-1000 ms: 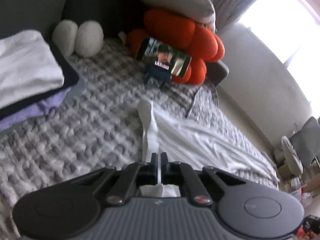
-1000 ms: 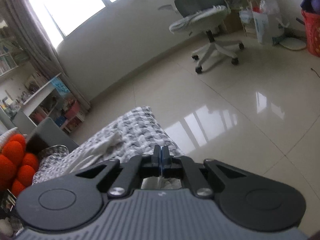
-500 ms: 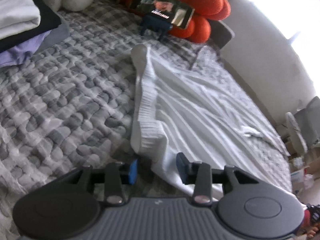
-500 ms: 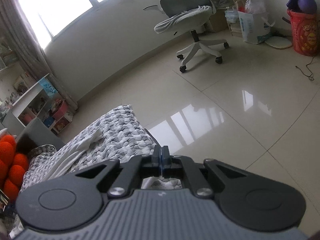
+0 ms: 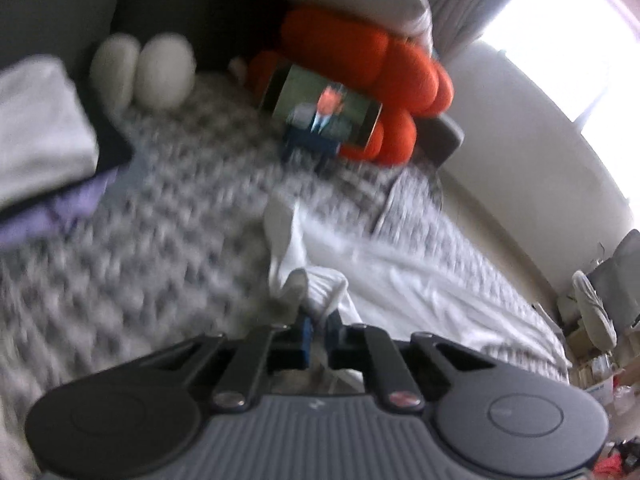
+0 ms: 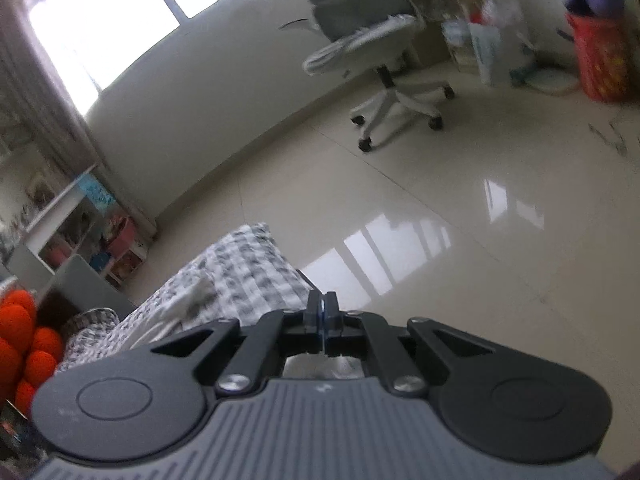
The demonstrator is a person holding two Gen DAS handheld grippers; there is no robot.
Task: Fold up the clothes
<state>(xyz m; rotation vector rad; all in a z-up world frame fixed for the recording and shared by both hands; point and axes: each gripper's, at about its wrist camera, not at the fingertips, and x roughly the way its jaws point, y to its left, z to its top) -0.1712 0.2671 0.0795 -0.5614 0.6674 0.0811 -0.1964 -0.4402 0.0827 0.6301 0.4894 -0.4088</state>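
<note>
A white garment (image 5: 420, 280) lies spread along the grey checked bed cover (image 5: 140, 280) in the blurred left wrist view. Its ribbed edge is bunched up right at my left gripper (image 5: 320, 330), whose blue-padded fingers are shut on that fold. In the right wrist view my right gripper (image 6: 322, 314) is shut, held past the bed's corner above the floor. A bit of white cloth (image 6: 332, 368) shows behind its closed fingers. More of the garment (image 6: 188, 304) trails back over the cover.
A stack of folded clothes (image 5: 40, 132) sits at the left. A phone on a stand (image 5: 324, 108) leans on an orange plush (image 5: 380, 68) at the headboard. Past the bed's end (image 6: 256, 264) are a tiled floor, an office chair (image 6: 372, 40), a red basket (image 6: 600, 60) and low shelves (image 6: 80, 232).
My left gripper was shut a second ago, opened over the ribbed edge half a second ago, and is shut on a bunched fold now. The right gripper stayed shut while its view swung slightly.
</note>
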